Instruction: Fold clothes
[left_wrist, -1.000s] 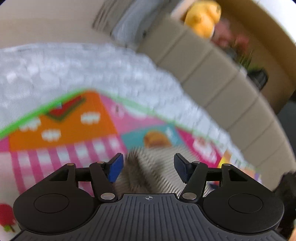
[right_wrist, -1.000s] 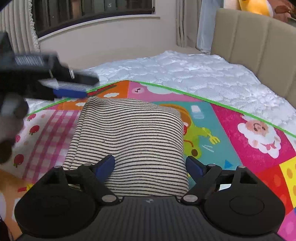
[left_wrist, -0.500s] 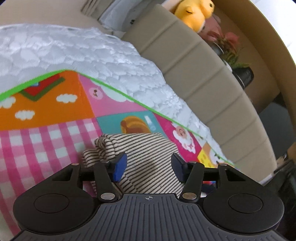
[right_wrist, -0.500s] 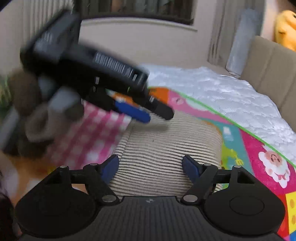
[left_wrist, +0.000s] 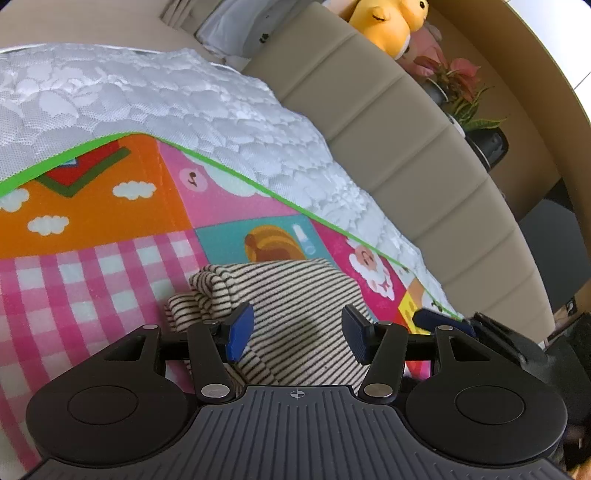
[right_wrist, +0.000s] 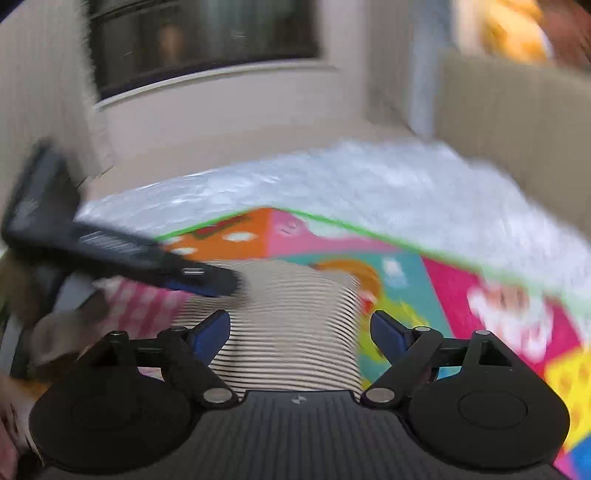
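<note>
Item: striped garment (left_wrist: 295, 306), folded into a compact block, lying on the patterned play mat (left_wrist: 92, 266) spread over the bed.

Left gripper (left_wrist: 297, 332): jaws half apart above the garment, gripping nothing.

Right gripper (right_wrist: 300, 332): jaws wide and opening, empty (view blurred).

Risk: the bunched layers at the garment's left corner could snag on a pad, pulling the fold loose.

Beige padded headboard (left_wrist: 424, 147), white quilted mattress (left_wrist: 166, 99), dark window (right_wrist: 203, 40)
</note>
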